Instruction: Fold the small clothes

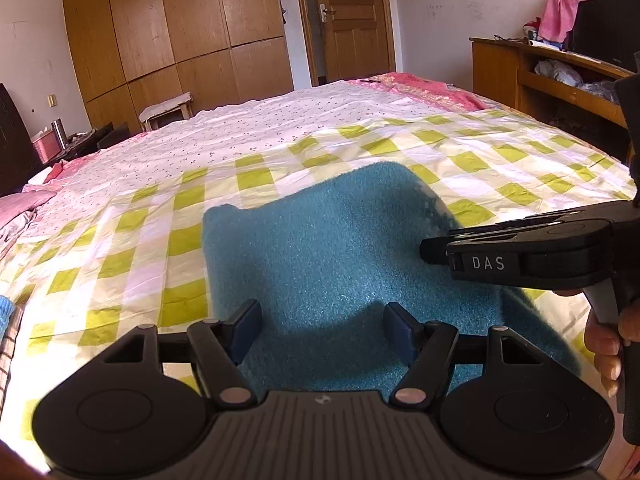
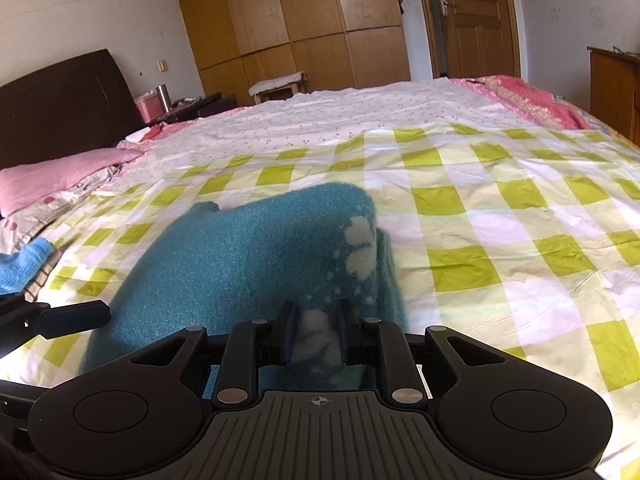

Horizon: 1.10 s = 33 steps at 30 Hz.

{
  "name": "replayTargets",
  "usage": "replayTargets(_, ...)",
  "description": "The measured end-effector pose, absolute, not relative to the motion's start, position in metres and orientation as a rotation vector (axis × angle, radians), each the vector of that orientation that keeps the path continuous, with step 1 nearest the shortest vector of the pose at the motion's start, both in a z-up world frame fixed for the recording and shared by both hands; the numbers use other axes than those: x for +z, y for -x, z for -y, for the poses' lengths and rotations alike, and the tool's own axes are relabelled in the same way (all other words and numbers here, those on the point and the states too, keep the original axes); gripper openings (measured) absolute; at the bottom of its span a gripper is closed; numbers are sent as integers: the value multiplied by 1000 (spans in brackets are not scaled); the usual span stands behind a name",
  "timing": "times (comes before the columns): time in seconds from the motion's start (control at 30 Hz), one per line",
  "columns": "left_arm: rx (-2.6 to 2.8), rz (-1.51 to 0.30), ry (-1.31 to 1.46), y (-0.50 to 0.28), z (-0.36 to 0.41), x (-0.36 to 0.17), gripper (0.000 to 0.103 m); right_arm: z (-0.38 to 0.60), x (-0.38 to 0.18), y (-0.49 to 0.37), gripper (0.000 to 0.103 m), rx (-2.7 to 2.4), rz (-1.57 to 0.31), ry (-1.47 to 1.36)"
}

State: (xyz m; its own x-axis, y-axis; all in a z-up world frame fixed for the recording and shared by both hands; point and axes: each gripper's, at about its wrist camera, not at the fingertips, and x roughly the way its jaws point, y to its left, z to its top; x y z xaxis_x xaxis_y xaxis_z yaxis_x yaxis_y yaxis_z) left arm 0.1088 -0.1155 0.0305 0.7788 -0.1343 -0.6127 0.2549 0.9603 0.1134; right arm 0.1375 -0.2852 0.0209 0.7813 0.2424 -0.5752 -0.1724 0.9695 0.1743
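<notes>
Right claw (image 2: 314, 334) clamps teal garment (image 2: 248, 264) at its white-spotted edge, likely to carry a fold. Left claw (image 1: 320, 330) gapes empty above it, bed (image 1: 360, 128) beneath.

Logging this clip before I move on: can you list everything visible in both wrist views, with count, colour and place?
teal garment: 1, teal with white patches on one edge, on the checked sheet, centre
checked sheet: 1, green, white and cream, near half of the bed
floral sheet: 1, white with small print, far half of the bed
pink blanket: 1, pink and gold, far right corner of the bed
pink pillow: 1, pink, by the headboard
headboard: 1, dark brown, left
wardrobe: 1, wood, back wall
door: 1, wood, beside the wardrobe
desk: 1, wood, right
stool: 1, wood with white cover, beyond the bed
left gripper: 1, black, open over the garment
right gripper: 1, black, shut on the garment's white-patched edge
</notes>
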Motion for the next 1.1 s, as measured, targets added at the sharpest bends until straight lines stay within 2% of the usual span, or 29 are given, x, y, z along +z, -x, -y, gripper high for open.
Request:
replayTargets(0.13, -209, -650, -173, -101, 111, 31, 72, 282, 34, -114, 27, 224, -599, -77)
replayTargets(0.43, -221, -658, -170, -85, 111, 29, 72, 276, 36, -76, 28, 218, -625, -10)
replayTargets(0.87, -221, -667, -154, -65, 105, 28, 72, 279, 18, -76, 28, 162, -674, -19)
replayTargets(1.1, -222, -671, -132, -63, 103, 27, 73, 274, 27, -53, 33, 147, -639, -15)
